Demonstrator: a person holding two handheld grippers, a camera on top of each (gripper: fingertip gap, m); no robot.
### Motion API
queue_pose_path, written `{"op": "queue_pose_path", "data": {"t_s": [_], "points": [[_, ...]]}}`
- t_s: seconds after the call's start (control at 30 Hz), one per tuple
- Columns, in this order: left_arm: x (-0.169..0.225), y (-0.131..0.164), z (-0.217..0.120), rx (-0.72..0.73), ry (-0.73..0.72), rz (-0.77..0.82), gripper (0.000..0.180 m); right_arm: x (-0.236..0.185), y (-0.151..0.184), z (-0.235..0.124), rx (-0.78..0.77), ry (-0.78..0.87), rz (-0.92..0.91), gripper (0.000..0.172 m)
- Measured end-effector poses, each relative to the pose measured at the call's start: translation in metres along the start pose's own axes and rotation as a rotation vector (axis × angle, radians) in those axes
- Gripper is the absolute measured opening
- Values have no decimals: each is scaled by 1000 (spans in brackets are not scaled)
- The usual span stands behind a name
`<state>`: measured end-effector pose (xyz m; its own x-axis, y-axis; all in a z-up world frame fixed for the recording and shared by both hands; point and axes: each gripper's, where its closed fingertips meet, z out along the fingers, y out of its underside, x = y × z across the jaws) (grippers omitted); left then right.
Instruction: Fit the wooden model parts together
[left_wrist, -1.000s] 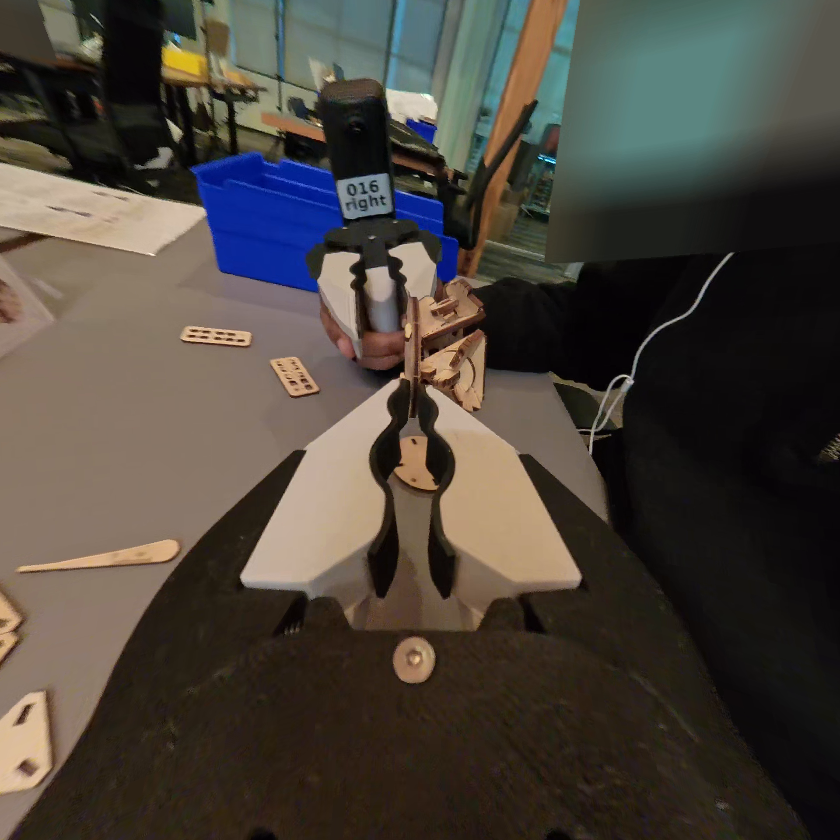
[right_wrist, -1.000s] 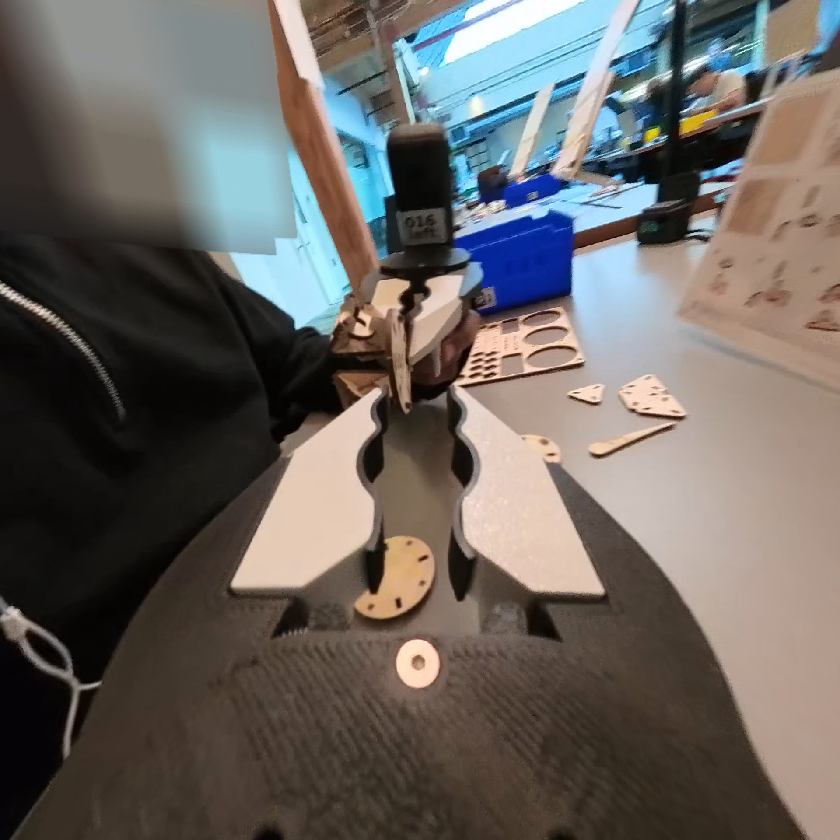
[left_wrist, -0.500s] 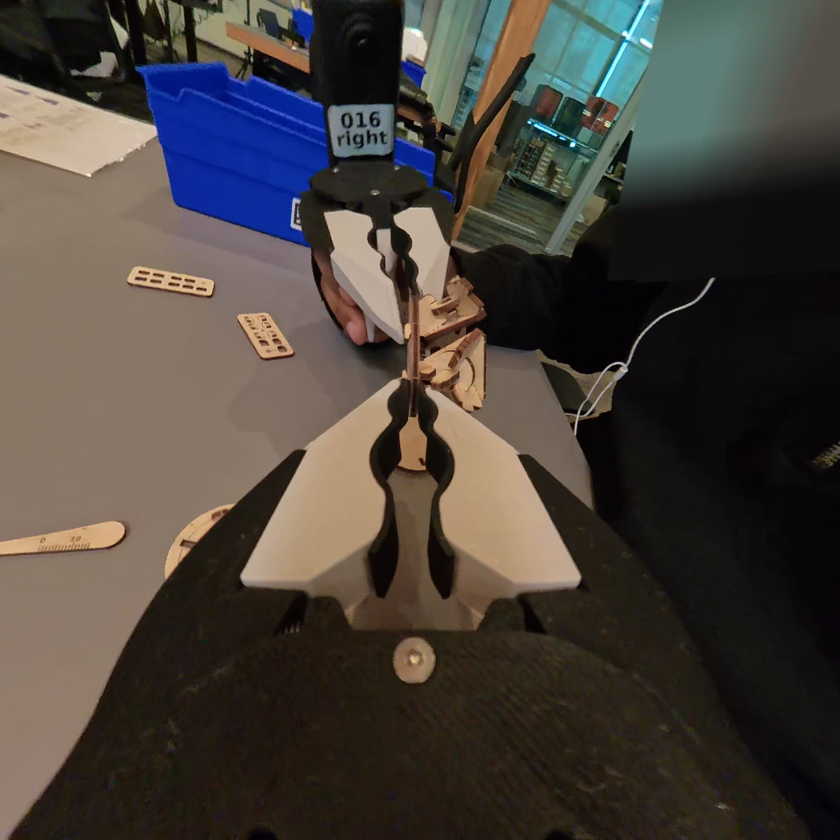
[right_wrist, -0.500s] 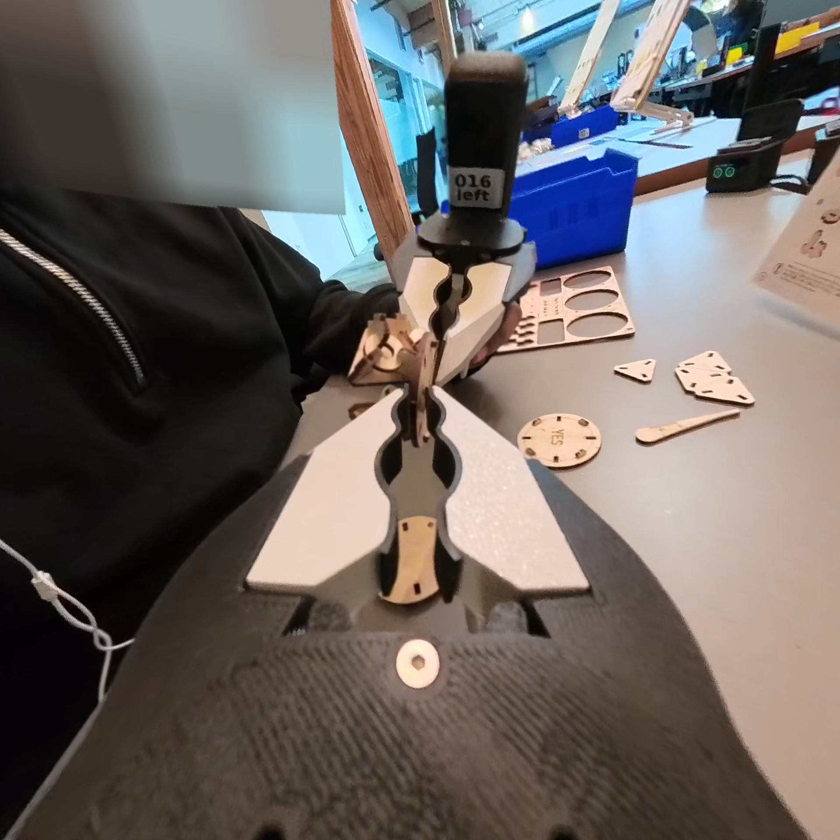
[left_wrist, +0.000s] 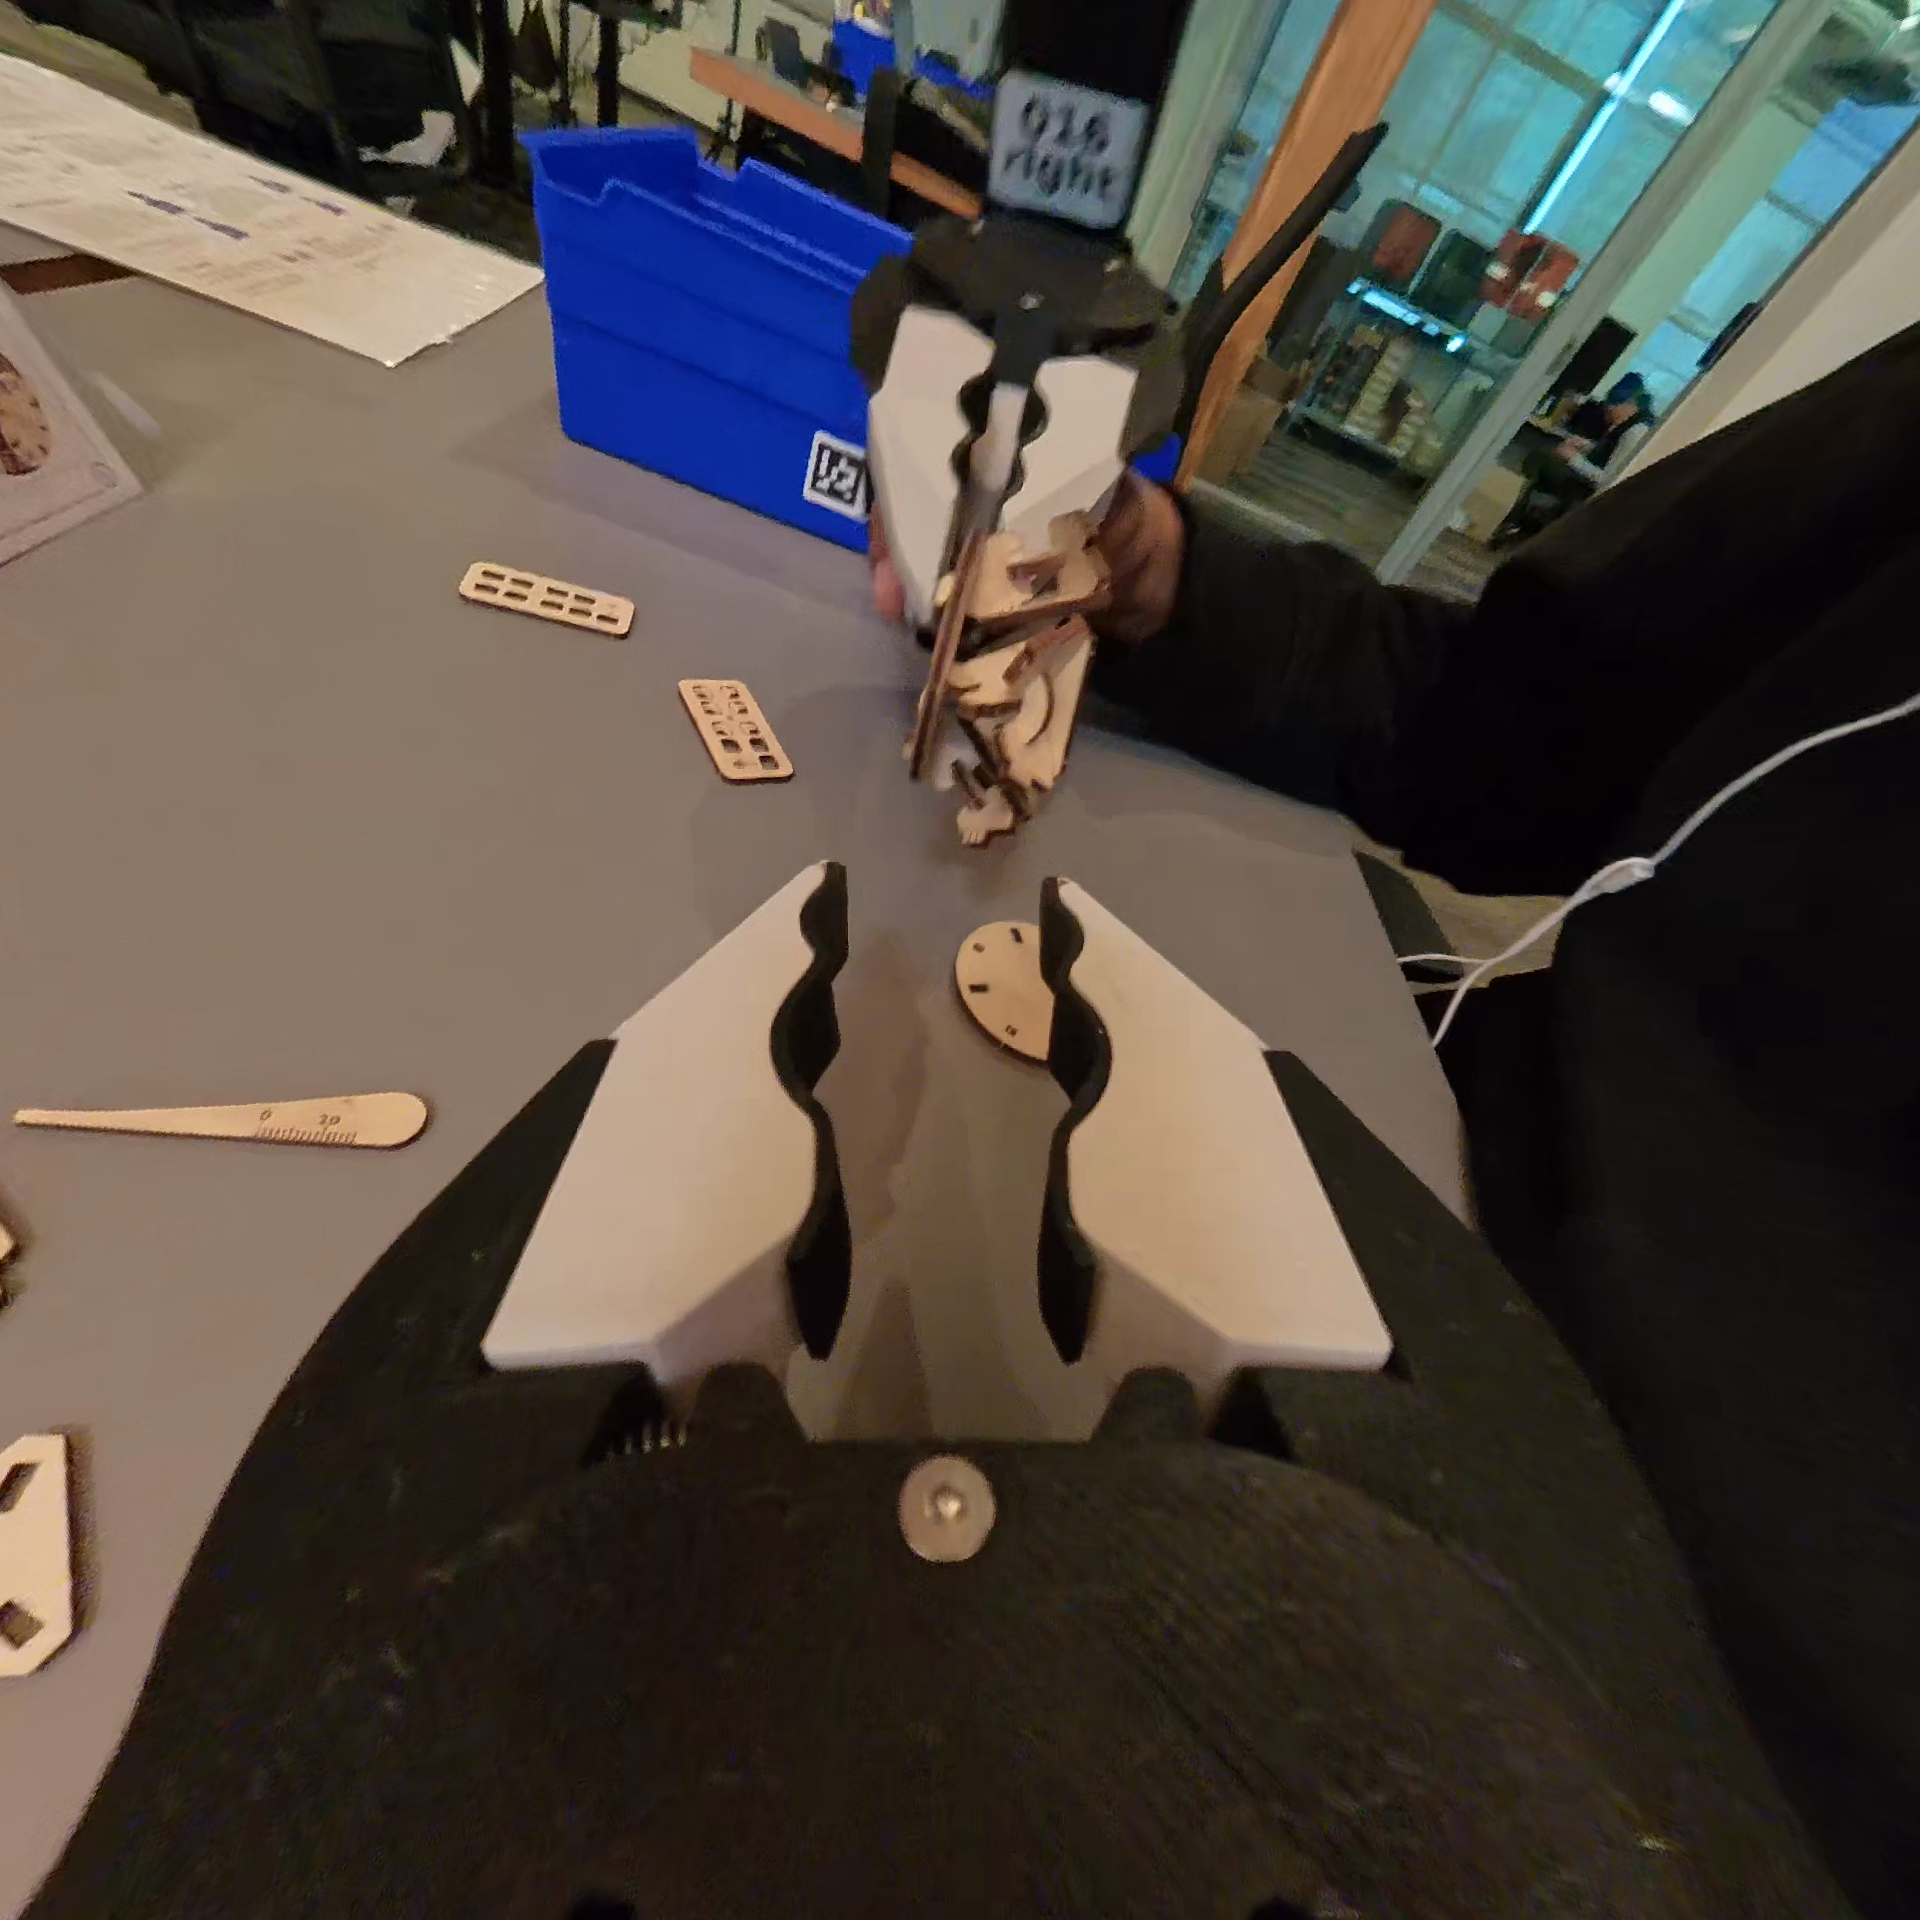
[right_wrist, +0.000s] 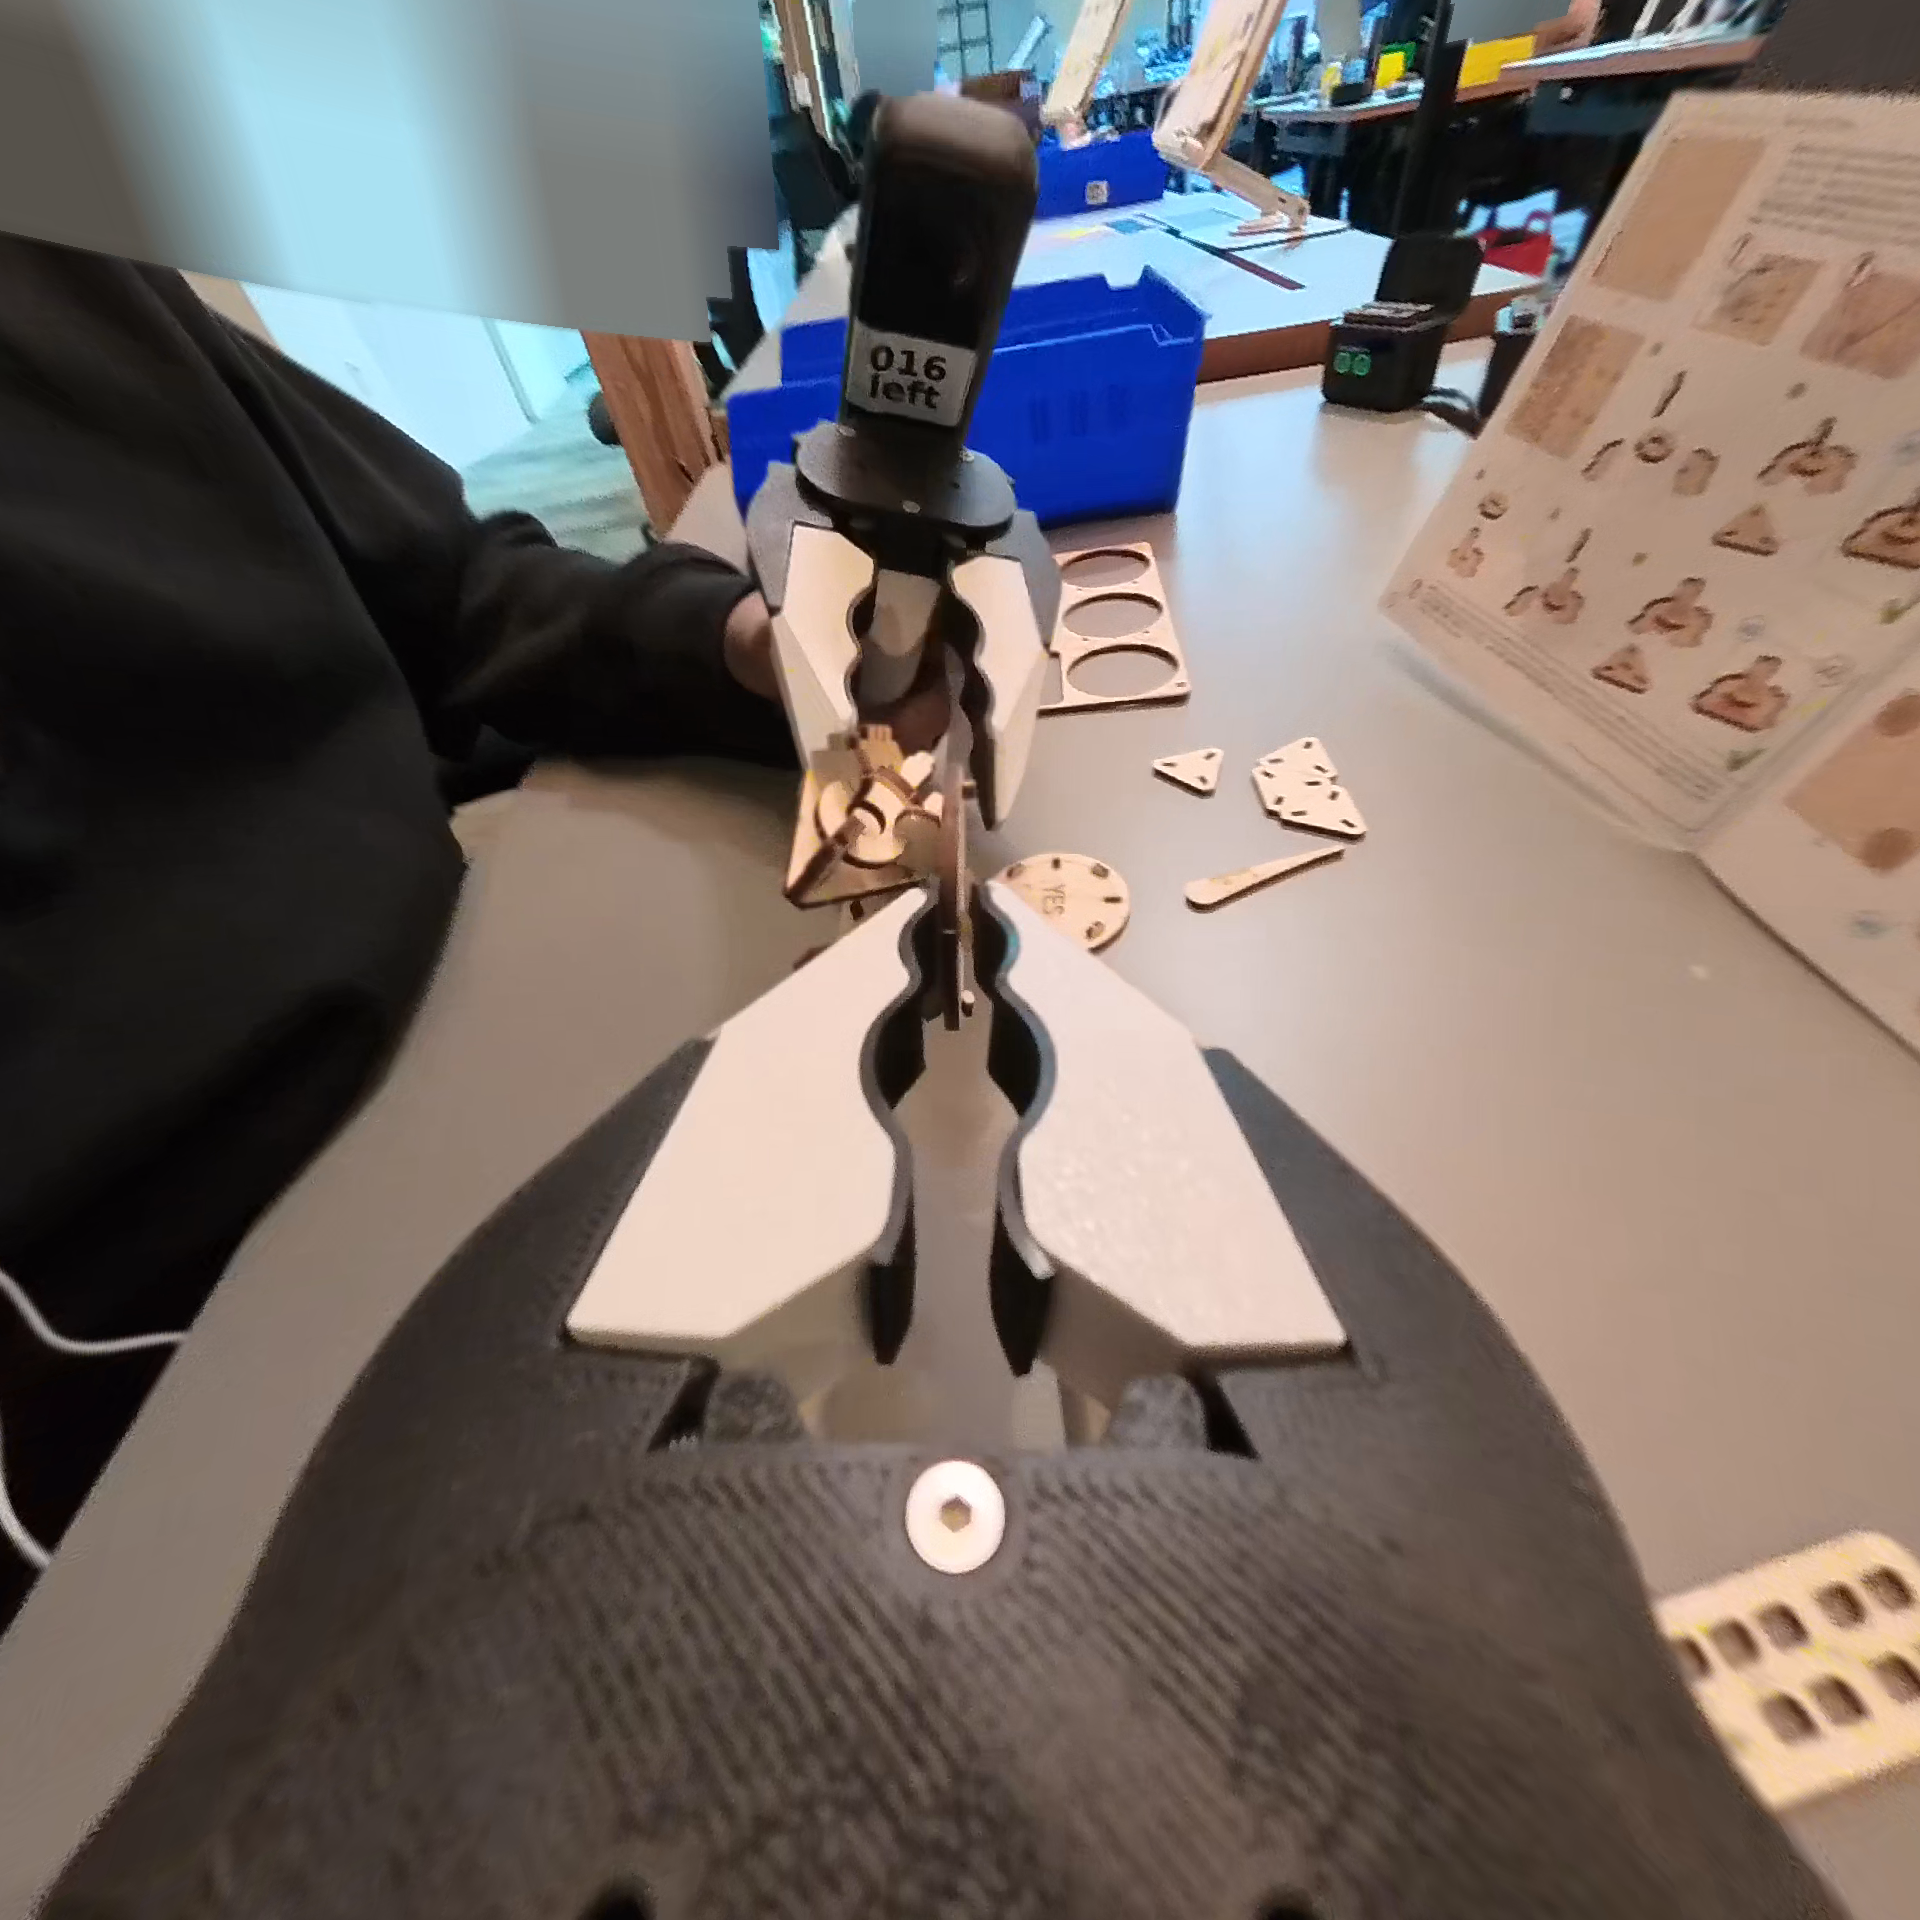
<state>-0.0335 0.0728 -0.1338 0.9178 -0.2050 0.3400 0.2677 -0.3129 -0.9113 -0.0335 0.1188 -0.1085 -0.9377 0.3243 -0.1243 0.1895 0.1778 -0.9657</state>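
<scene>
In the right wrist view, my right gripper (right_wrist: 951, 909) is shut on the thin flat plate of a small wooden assembly (right_wrist: 862, 821) and holds it above the grey table (right_wrist: 1455, 1091). In the left wrist view, the same assembly (left_wrist: 997, 675) hangs from the right gripper (left_wrist: 977, 561), apart from my left gripper. My left gripper (left_wrist: 940, 883) is open and empty. It is low over the table, and a wooden disc (left_wrist: 1003, 987) lies on the table beside its right finger. The left gripper also shows in the right wrist view (right_wrist: 904, 665), fingers apart, just behind the assembly.
A blue bin (left_wrist: 707, 332) stands at the back. Loose wooden parts lie about: two slotted strips (left_wrist: 545, 600) (left_wrist: 736, 729), a pointer (left_wrist: 239, 1122), triangular plates (right_wrist: 1309, 800), a sheet with round holes (right_wrist: 1117, 634). An instruction sheet (right_wrist: 1714, 468) stands at the right. A person's dark sleeve (left_wrist: 1351, 675) is at the table edge. About 6 centimetres separates my left fingertips from my right. The wooden disc (left_wrist: 1003, 987) sits 9 centimetres or so from the ends of my left fingers.
My left gripper opened, let go of the wooden assembly and drew back. My right gripper shut on the assembly's plate and now holds it alone.
</scene>
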Motion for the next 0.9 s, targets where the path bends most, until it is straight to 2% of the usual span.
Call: {"op": "queue_pose_path", "data": {"t_s": [0.07, 0.17, 0.33, 0.43, 0.53, 0.67, 0.9], "points": [[-2, 6, 2, -46, -34, -3, 33, -8, -2, -1, -51, 0, -94, 3], [2, 12, 4, -87, -87, -20, 31, -24, 9, 1, -243, -25, -310, 3], [6, 27, 5, -102, -58, -154, 30, -58, 33, 12, -559, -165, -653, 3], [11, 31, 9, -110, 7, -246, 29, -59, 40, 15, -683, -227, -801, 3], [15, 38, 12, -143, 36, -296, 28, -57, 44, 15, -716, -283, -745, 3], [14, 40, 11, -161, 10, -276, 25, -48, 52, 15, -705, -308, -660, 3], [14, 35, 8, -145, -7, -267, 19, -38, 29, 18, -440, -219, -335, 3]]}}
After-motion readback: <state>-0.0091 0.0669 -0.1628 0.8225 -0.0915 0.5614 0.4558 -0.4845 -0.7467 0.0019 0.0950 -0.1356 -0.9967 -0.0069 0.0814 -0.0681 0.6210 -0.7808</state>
